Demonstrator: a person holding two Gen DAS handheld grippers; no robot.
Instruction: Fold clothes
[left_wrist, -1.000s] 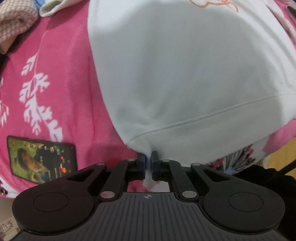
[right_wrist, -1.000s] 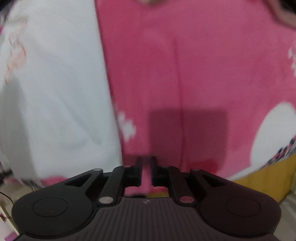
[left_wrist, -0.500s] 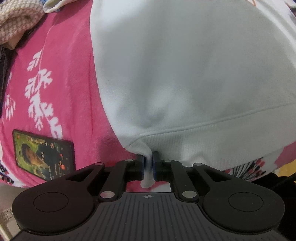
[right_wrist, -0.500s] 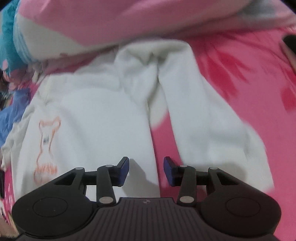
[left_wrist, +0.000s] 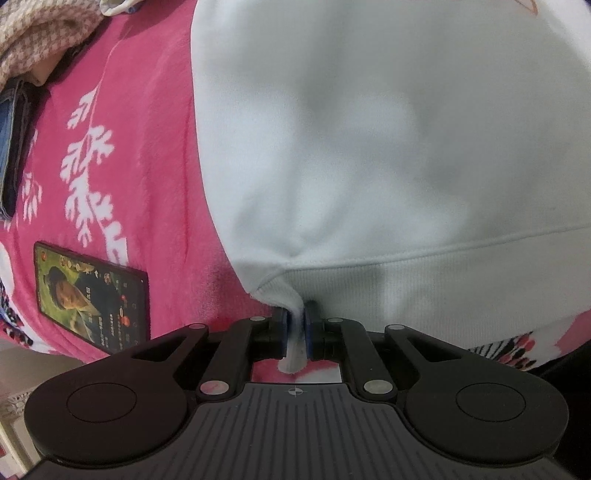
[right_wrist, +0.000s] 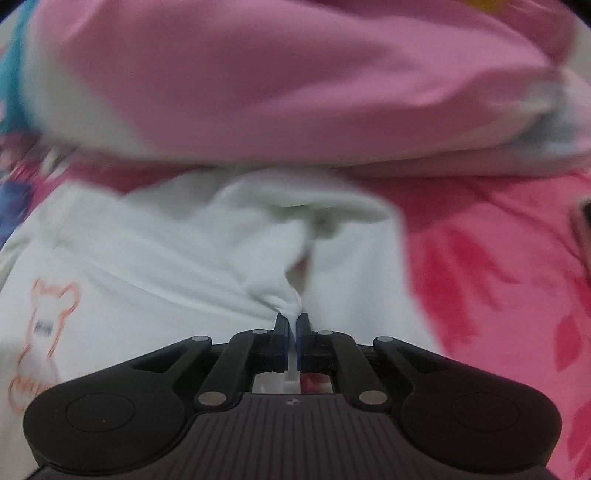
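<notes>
White sweatshirt (left_wrist: 388, 140) hem corner pinched by left gripper (left_wrist: 294, 328).

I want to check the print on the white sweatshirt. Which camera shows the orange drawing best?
The right wrist view: the orange drawing shows nearly whole on the white sweatshirt, though blurred. The left wrist view catches only a sliver at its top edge.
</notes>
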